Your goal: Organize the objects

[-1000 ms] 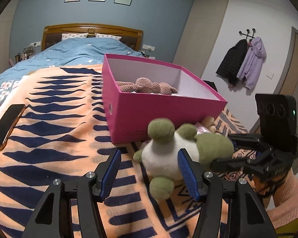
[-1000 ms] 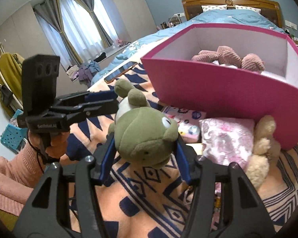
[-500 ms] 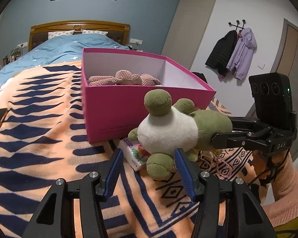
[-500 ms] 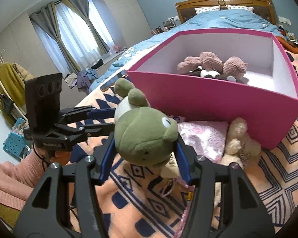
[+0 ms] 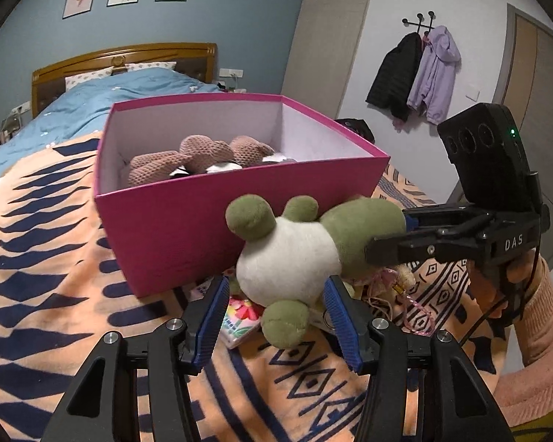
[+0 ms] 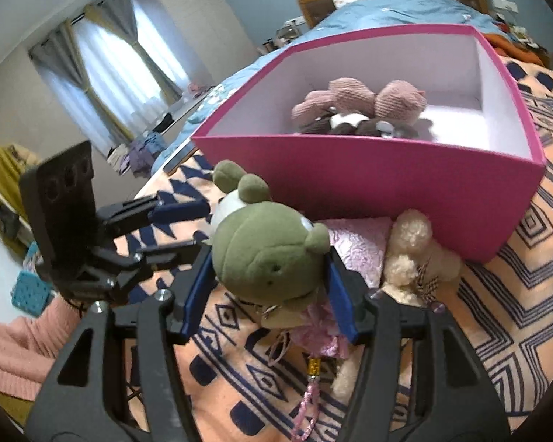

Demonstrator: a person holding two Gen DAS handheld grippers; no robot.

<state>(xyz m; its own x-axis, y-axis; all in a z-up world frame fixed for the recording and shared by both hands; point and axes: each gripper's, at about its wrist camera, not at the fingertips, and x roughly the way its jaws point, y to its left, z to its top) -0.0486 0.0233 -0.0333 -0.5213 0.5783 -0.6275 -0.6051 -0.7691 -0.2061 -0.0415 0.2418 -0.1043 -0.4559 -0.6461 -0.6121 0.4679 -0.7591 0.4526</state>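
Pinching the green frog plush [image 6: 272, 254] by its head, the right gripper [image 6: 269, 291] is carrying it just before the pink box [image 5: 210, 228], presumably to drop it inside, while the left gripper [image 5: 276, 324] is staying spread beneath its white belly, maybe as support.
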